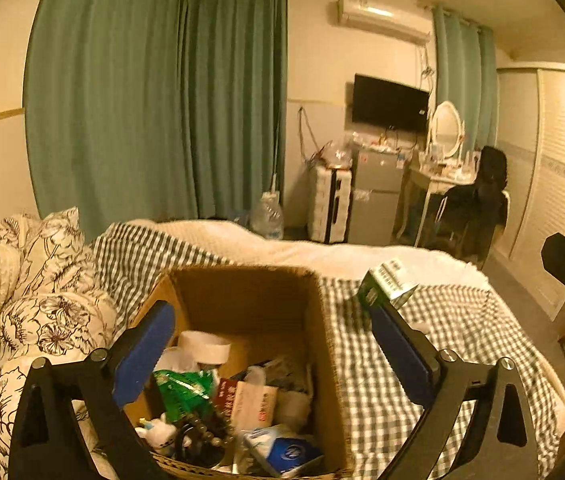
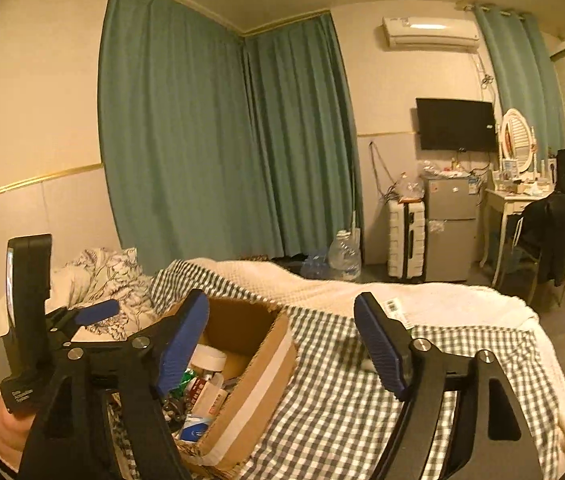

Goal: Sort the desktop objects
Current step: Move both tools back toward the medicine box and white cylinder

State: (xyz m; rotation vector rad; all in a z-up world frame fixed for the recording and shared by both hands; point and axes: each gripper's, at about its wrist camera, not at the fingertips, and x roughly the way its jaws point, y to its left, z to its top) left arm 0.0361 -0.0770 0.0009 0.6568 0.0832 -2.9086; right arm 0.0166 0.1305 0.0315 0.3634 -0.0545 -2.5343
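From the left wrist view, the left gripper hangs over an open cardboard box, its blue ribbed fingers spread wide with nothing between them. The corrugated brown box sits on a bed covered in green-and-white checked cloth, and it holds a jumble: a white tape roll, a crinkled green packet, a red-and-white carton, dark round beads and a blue-and-white pack. A small green-and-white carton lies tilted on the checked cloth, just beyond the right finger's tip. Soft pillows with a black flower print lie left of the box.

From the right wrist view, the right gripper is held above the checked bed, its blue ribbed fingers wide apart and gripping nothing. The cardboard box, banded with pale tape, lies lower left, partly behind the left finger. The left gripper shows at far left above the box's near side. The small carton peeks out behind the right finger.
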